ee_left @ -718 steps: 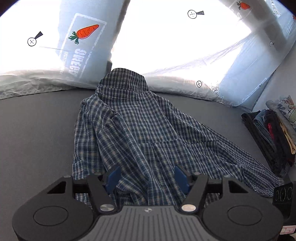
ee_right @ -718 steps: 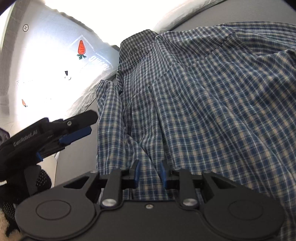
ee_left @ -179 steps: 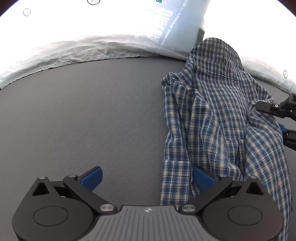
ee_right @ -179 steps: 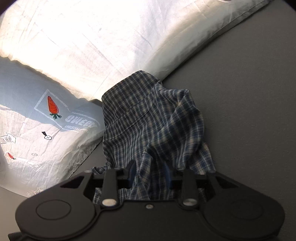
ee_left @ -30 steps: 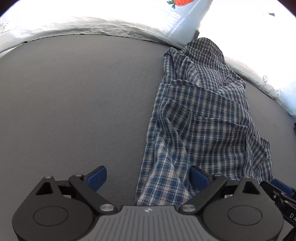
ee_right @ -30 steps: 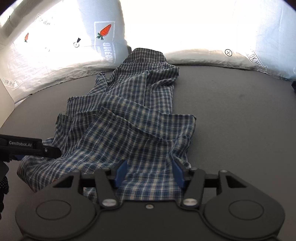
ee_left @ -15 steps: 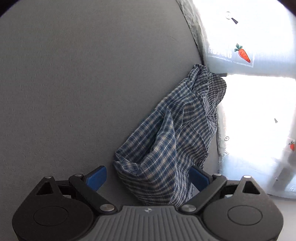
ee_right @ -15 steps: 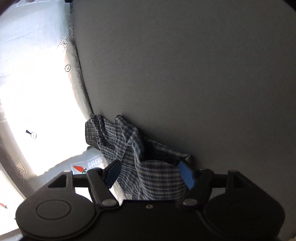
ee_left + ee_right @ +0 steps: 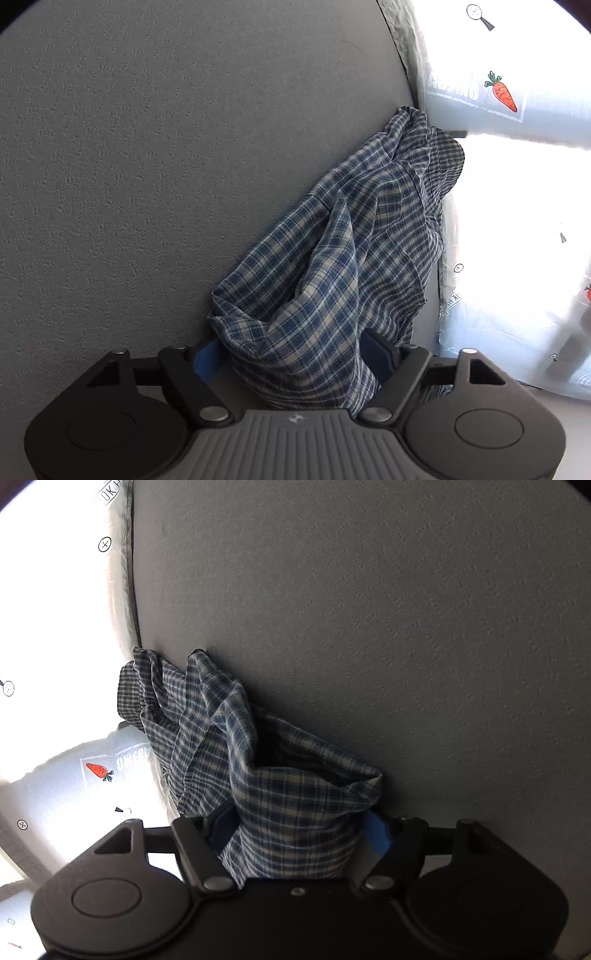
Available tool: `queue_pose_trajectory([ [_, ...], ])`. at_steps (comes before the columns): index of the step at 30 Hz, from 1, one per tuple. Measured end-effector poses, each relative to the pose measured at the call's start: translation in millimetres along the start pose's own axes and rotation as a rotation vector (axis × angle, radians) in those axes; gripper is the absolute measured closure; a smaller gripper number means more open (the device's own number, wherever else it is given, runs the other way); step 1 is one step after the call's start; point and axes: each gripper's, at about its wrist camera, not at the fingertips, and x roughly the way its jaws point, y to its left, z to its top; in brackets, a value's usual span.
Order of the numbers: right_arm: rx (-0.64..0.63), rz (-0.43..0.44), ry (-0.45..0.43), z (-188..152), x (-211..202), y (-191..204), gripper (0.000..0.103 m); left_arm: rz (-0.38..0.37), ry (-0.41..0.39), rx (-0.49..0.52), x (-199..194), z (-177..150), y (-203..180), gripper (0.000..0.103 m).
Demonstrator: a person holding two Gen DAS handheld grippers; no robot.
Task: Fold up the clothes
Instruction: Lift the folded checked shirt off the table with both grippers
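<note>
A blue and white plaid shirt (image 9: 354, 258) hangs bunched over the grey surface (image 9: 147, 166), its far end near the pillows. My left gripper (image 9: 291, 356) is shut on a thick bunch of the shirt's hem; blue pads show on both sides of the cloth. The shirt also shows in the right wrist view (image 9: 266, 768). My right gripper (image 9: 301, 832) is shut on another bunch of the same shirt, and its blue pads press the cloth from both sides. Neither gripper shows in the other's view.
Bright white and pale blue pillows with a carrot print (image 9: 502, 92) lie along the far edge of the grey surface; they also show in the right wrist view (image 9: 74, 782). The grey surface (image 9: 406, 627) spreads wide beside the shirt.
A second ago the shirt lay flat between open jaws. Both grippers have since closed on its near edge and lifted it, so it hangs bunched; both views have tilted sideways.
</note>
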Motion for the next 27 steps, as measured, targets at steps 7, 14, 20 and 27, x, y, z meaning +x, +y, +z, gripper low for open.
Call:
queue_pose_trajectory([
  [7,-0.065,0.076,-0.002,-8.9,-20.7,-2.8,0.089,-0.059,-0.051,0.013,-20.7,-15.1,1.5,0.086],
  [14,-0.133,0.149,0.006,-36.3,-74.0,-4.8,0.091,-0.096,-0.071,0.077,-81.7,-57.4,-11.0,0.089],
  [20,-0.052,0.176,0.077,-58.2,-129.8,-13.2,0.091,-0.131,-0.075,0.102,-145.3,-99.7,-26.0,0.089],
  [27,0.005,0.175,0.136,-60.5,-126.0,-3.9,0.091,-0.147,-0.085,-0.14,-154.7,-100.1,3.2,0.089],
])
